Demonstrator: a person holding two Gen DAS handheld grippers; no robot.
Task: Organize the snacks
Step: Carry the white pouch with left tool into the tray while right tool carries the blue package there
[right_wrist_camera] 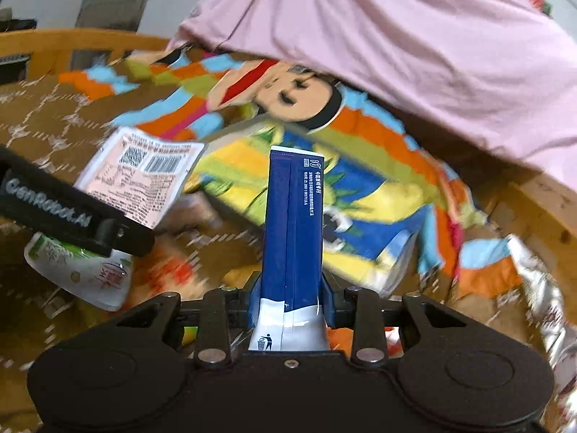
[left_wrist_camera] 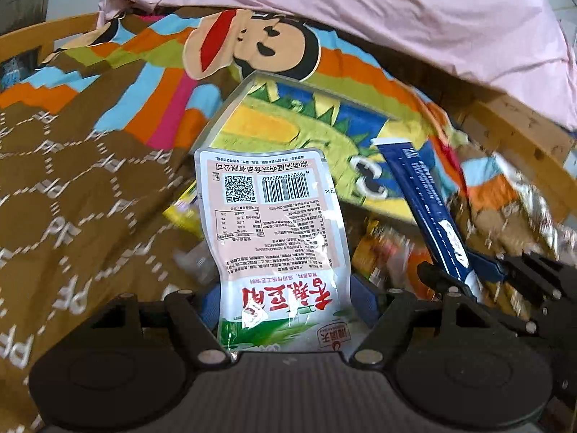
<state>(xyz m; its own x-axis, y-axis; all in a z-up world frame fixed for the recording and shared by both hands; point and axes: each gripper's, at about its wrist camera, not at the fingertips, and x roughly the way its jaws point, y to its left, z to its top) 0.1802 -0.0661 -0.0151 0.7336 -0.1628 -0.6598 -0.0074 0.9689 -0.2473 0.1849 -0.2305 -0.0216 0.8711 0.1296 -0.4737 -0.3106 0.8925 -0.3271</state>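
Note:
My left gripper (left_wrist_camera: 288, 299) is shut on a white and pink snack pouch (left_wrist_camera: 274, 223) with a barcode and red lettering, held up above the bed. The pouch also shows in the right wrist view (right_wrist_camera: 140, 180). My right gripper (right_wrist_camera: 290, 288) is shut on a dark blue snack pack (right_wrist_camera: 294, 223) that stands upright between its fingers. The same blue pack (left_wrist_camera: 425, 209) and the right gripper (left_wrist_camera: 472, 281) show at the right of the left wrist view. Both hover near a colourful cartoon-printed box (left_wrist_camera: 306, 137), also in the right wrist view (right_wrist_camera: 360, 223).
A patterned brown and striped sheet (left_wrist_camera: 83, 187) covers the bed. A pink blanket (left_wrist_camera: 360, 11) is bunched at the back. Several loose snack packs (left_wrist_camera: 389, 252) lie below the grippers, blurred. A silver foil pack (right_wrist_camera: 541, 296) lies at the right. A wooden bed frame (left_wrist_camera: 519, 137) borders the right.

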